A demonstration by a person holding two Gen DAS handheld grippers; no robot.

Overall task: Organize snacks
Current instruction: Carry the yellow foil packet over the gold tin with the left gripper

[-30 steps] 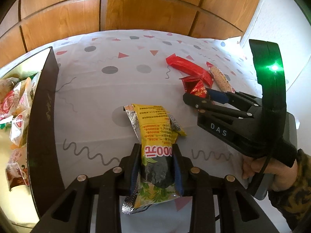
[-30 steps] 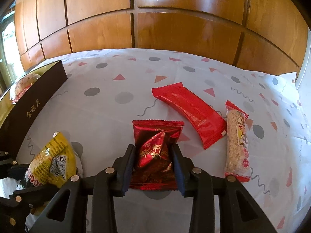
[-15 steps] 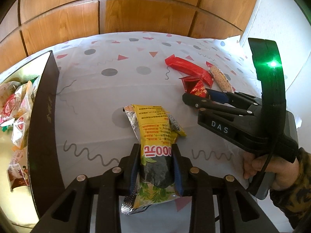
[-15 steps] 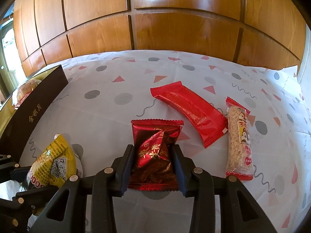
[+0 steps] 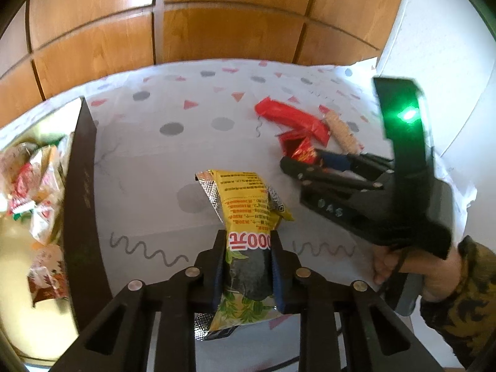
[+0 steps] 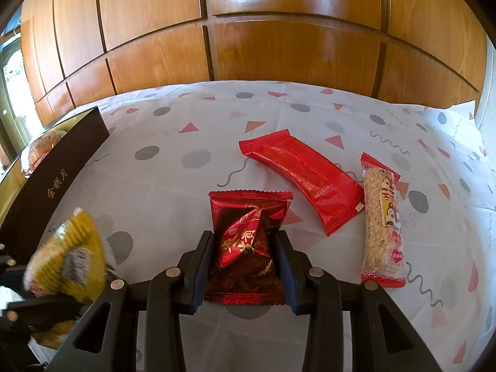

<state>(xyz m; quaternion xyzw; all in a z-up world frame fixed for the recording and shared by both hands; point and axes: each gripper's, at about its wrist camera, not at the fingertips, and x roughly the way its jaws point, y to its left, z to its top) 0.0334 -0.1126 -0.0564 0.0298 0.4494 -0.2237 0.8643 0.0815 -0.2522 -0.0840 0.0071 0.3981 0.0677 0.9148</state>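
Lying lengthwise, pinched at mid-body between the pads of the left tongs [image 5: 247, 265]: yellow snack packet [image 5: 248, 214], black panel and green leaf print at the near end, silver crimped edge showing, far end pointing away and lifted off the patterned tabletop [image 6: 186, 198], right of the dark box [image 6: 46, 186]. Sitting flat between the pads of the right tongs [image 6: 245, 260], farther right of the box: dark red square packet [image 6: 248, 241] with gold characters. Lying diagonally just beyond it, farther still from the box: long bright red wrapper [image 6: 300, 179]. Resting beside that, farthest from the box: clear-wrapped puffed grain bar [image 6: 383, 226], red crimped ends, pointing away.
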